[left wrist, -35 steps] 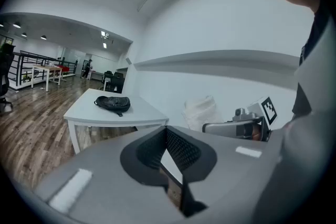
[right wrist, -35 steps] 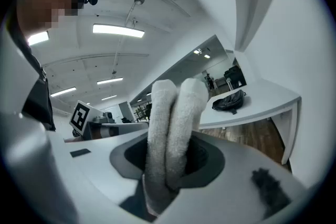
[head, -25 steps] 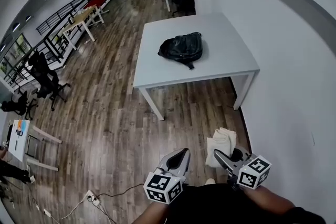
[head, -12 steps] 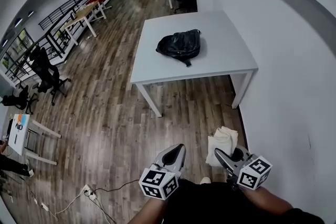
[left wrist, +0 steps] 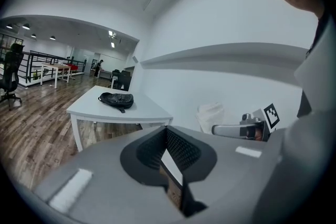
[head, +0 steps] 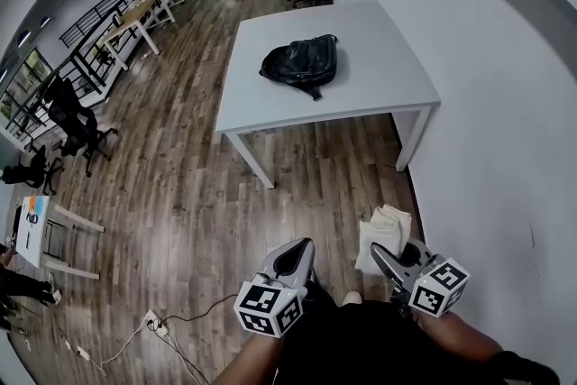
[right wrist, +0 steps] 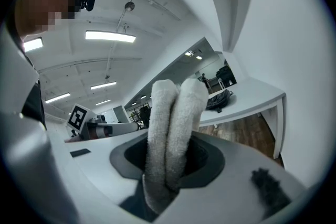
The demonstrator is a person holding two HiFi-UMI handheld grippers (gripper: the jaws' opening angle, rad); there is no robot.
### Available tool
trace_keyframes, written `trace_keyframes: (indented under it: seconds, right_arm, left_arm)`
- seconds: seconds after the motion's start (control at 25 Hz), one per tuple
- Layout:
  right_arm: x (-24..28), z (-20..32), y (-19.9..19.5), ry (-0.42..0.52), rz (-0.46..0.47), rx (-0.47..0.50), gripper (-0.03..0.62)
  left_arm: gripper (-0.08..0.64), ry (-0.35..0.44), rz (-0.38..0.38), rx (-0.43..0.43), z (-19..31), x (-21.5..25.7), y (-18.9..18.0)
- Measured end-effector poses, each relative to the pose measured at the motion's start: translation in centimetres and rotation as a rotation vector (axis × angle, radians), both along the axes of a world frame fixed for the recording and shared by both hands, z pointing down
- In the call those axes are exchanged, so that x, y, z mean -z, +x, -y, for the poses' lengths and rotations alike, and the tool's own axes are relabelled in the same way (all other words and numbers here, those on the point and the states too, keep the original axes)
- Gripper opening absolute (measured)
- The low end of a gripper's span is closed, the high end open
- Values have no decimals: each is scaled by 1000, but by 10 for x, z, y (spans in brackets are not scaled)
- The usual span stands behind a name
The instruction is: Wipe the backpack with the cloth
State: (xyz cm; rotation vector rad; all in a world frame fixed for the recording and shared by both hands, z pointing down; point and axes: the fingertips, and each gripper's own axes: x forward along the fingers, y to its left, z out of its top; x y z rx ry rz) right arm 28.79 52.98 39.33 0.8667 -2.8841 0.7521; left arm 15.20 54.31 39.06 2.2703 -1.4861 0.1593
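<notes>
The black backpack lies slumped on a white table several steps ahead of me, against the right wall. It also shows small in the left gripper view, backpack, and in the right gripper view, backpack. My right gripper is shut on a folded cream cloth; the cloth stands up between its jaws. My left gripper is held low beside it, jaws shut on nothing. Both grippers are close to my body, far from the table.
Wooden floor lies between me and the table. The white wall runs along my right. Office chairs and desks stand far left, and a power strip with cables lies on the floor at lower left.
The view has moved forward a little, so the table and backpack sit slightly higher and nearer. Both grippers keep their pose; the left one has drifted slightly left.
</notes>
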Motion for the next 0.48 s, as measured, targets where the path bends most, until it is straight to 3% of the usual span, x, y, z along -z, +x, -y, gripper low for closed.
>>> trace_keyframes:
  seconds: [0.48]
  right_arm:
    - [-15, 42, -28, -15, -34, 1, 129]
  left_arm:
    - [8, -33, -22, -31, 35, -21, -17]
